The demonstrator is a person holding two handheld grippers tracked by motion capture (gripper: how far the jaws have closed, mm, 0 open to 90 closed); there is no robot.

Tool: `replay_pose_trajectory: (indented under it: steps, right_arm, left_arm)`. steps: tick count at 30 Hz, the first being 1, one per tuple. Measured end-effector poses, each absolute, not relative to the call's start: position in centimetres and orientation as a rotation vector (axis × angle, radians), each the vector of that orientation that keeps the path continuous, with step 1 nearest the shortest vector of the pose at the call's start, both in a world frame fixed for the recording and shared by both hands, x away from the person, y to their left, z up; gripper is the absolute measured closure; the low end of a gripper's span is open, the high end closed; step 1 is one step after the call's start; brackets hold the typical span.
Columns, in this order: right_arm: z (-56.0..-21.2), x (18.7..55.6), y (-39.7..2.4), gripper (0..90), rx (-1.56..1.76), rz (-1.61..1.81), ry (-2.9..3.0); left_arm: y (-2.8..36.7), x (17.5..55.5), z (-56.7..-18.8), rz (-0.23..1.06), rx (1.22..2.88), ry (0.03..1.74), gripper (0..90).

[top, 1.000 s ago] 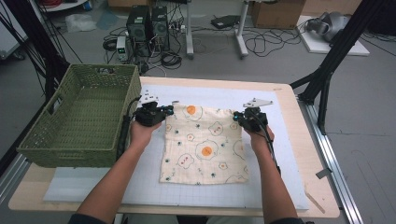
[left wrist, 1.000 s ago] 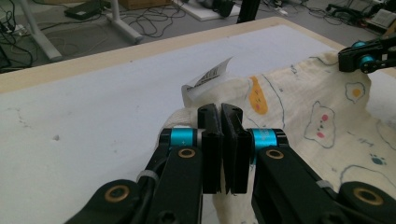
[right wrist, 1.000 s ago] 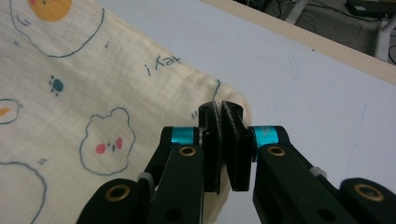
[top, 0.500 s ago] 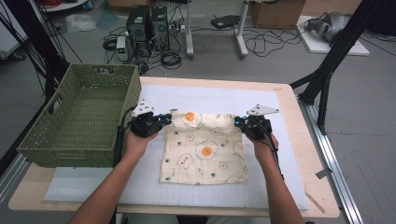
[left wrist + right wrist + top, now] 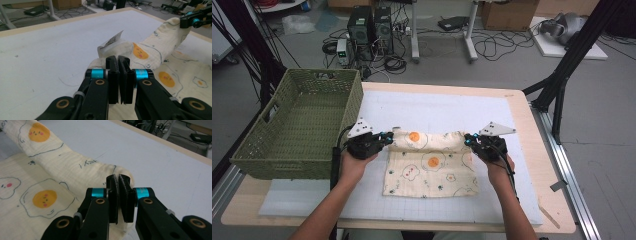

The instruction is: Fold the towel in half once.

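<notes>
A cream cloth (image 5: 432, 167) printed with fried eggs lies on the white mat, its far edge lifted and folded toward the person. My left gripper (image 5: 387, 138) is shut on the cloth's far left corner (image 5: 105, 58), where a white label (image 5: 111, 42) sticks up. My right gripper (image 5: 468, 140) is shut on the far right corner (image 5: 125, 176). The lifted edge (image 5: 155, 45) stretches between the two grippers, and the right gripper (image 5: 193, 20) shows at the top right of the left gripper view. The cloth's near half (image 5: 37, 195) rests flat on the mat.
A green woven basket (image 5: 299, 125) stands at the table's left, close to my left gripper. The white mat (image 5: 437, 107) covers most of the wooden table (image 5: 532, 150). Cables, computer cases and black stand legs sit on the floor beyond.
Both grippers have drawn the cloth's far edge toward the person, folding it over the near half. The flat visible part of the cloth has become shorter.
</notes>
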State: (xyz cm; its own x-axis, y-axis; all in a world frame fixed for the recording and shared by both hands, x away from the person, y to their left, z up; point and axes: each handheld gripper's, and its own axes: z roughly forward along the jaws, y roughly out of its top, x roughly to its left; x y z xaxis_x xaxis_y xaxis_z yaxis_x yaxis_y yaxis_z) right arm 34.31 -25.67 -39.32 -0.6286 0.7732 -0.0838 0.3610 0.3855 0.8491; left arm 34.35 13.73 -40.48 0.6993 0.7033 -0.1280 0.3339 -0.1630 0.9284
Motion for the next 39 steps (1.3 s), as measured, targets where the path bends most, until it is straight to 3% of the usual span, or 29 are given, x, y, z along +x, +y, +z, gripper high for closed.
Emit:
replay_pose_trajectory:
  steps: [18,39]
  right_arm:
    - [-41.6,30.7,-26.3,85.6,0.967,1.201,2.239]
    - [-43.0,29.1,-27.1,85.3,0.963,1.194,2.312]
  left_arm:
    - [14.0,31.4,-42.4,0.336,1.810,0.788,86.4]
    - [14.4,29.9,-44.3,0.267,1.881,0.813,86.0]
